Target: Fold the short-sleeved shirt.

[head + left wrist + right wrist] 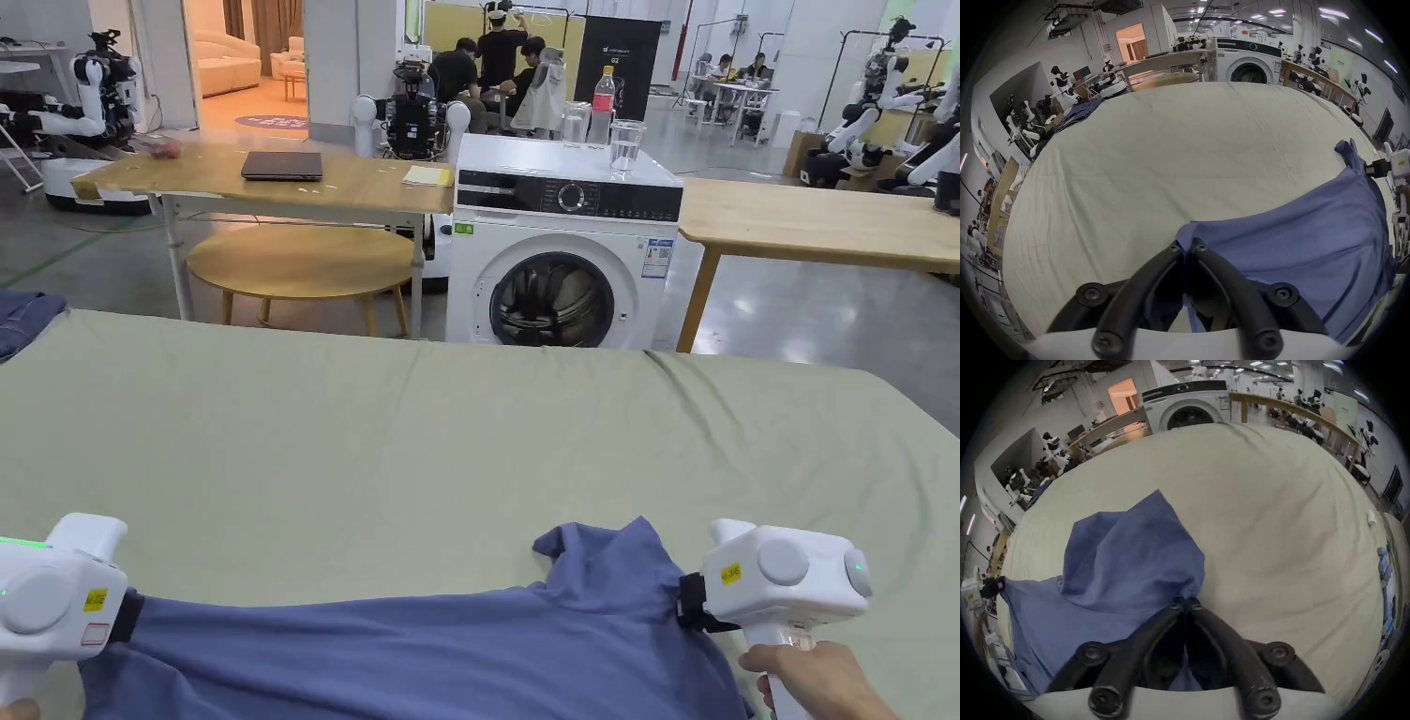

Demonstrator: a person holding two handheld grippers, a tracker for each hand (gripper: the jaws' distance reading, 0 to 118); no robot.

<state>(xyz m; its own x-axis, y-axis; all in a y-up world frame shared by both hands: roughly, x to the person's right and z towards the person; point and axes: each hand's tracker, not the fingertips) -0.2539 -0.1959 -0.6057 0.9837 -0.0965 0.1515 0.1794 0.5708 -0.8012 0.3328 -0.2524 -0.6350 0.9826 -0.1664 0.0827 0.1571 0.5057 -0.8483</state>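
Note:
A blue short-sleeved shirt (pixel 450 647) hangs stretched between my two grippers at the near edge of the pale green table (pixel 422 441). My left gripper (pixel 127 614) is shut on the shirt's left end, and in the left gripper view its jaws (pixel 1187 244) pinch a bunched corner of the blue shirt (pixel 1301 243). My right gripper (pixel 692 600) is shut on the right end; in the right gripper view (pixel 1185 602) the cloth is clamped at the tips. A sleeve (pixel 609 553) lies flopped on the table beside the right gripper, and it also rises ahead of the jaws as a peaked sleeve (pixel 1130 545).
The pale green sheet stretches wide beyond the shirt. A dark blue garment (pixel 23 319) lies at the far left corner. Past the table stand a washing machine (pixel 562 244), wooden tables (pixel 281 183) and a round low table (pixel 300 262). People sit far back.

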